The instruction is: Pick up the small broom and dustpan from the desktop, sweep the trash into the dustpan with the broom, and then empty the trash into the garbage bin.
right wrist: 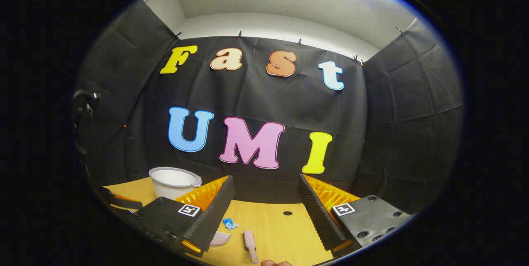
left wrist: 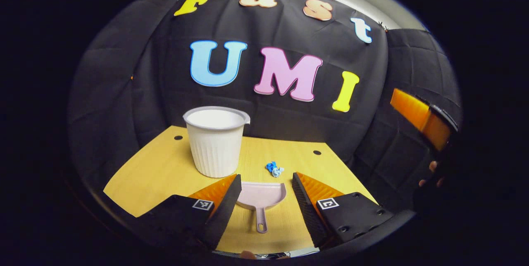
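Pink plastic dustpan (left wrist: 261, 195) lay flat on the wooden desktop (left wrist: 165, 171), handle toward you, just in front of the white bin (left wrist: 215, 142). Blue trash (left wrist: 274, 169) sat beside the bin, touching nothing. Your left gripper (left wrist: 264, 200) stood wide, empty, astride the pan. Your right gripper (right wrist: 264, 212) was likewise wide and empty above the broom (right wrist: 250, 246). Judged light, stiff, slippery: you should grip the pan's handle midway.

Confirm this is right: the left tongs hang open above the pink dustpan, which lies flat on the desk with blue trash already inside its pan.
Not quite. In the left gripper view, the blue trash lies on the desk beyond the dustpan, not inside it. The rest holds: the left tongs hang open above the flat pink dustpan.
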### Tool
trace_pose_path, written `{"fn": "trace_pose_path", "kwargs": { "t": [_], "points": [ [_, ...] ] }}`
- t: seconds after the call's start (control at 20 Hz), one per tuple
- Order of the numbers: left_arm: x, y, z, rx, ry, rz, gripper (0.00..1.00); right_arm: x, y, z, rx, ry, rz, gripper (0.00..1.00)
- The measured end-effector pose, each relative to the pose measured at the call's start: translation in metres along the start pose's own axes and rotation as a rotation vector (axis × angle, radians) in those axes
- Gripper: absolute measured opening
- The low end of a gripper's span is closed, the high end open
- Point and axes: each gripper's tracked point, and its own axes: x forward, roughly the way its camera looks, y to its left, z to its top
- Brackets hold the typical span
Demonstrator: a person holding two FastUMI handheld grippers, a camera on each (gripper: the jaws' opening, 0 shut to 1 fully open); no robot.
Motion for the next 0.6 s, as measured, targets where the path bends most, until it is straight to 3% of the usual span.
{"fn": "trace_pose_path", "kwargs": {
  "t": [0.2,0.4,0.6],
  "points": [
    [0.057,-0.005,-0.062,-0.043,0.297,0.05,0.76,0.028,-0.005,-0.017,-0.015,-0.027,0.069,0.96],
    [0.107,0.002,-0.124,-0.105,0.519,0.08,0.76,0.044,-0.015,-0.068,0.04,0.051,0.137,0.99],
    [0.133,0.004,-0.15,-0.111,0.695,0.133,0.76,0.058,-0.023,-0.122,0.028,0.151,0.202,0.99]
  ]
}}
